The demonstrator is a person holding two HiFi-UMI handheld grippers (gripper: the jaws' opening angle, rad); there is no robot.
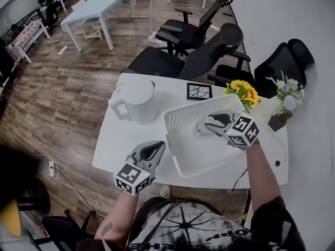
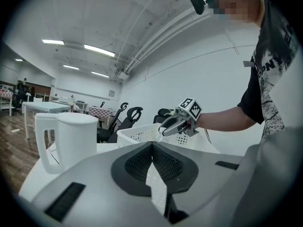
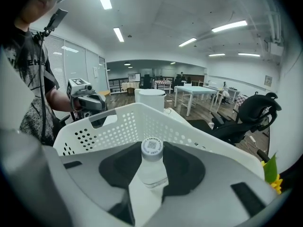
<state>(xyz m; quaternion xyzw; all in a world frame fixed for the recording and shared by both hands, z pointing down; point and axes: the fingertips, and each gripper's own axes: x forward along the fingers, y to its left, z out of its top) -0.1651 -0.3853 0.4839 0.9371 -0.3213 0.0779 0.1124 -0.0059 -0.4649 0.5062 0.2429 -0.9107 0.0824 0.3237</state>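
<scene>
Surface (image 1: pixel 112 145): a white table that carries everything here, with office chairs (image 1: pixel 201 46) standing at its far side.
Basket (image 1: pixel 168 132): white, with perforated walls. It sits on the right half of the surface, open side up.
Kettle (image 1: pixel 137 99): white, upright, left of the basket and apart from it, with its handle turned to the surface's left edge.
Right tool (image 1: pixel 201 128): it hangs within the basket's outline, above the basket floor. Its jaws are clamped on a clear bottle (image 3: pixel 152 167).
Left tool (image 1: pixel 154 149): it is at the near edge of the surface, just outside the basket's near-left wall. In the left gripper view its pads (image 2: pixel 142 162) meet at the tip with nothing between them.
Flowers (image 1: pixel 243 91): yellow blooms at the basket's far right corner.
Bottle's place: it is between the right tool's pads and over the inside of the basket. I cannot tell whether its base touches the basket floor.
Bottle's axis: it runs lengthwise along the jaws, with the white cap (image 3: pixel 152 146) turned back toward the tool's body and the base pointing away into the basket.
Nearer hand: the right one, since it has the bottle. The left tool is well apart from it, with the basket wall between.
</scene>
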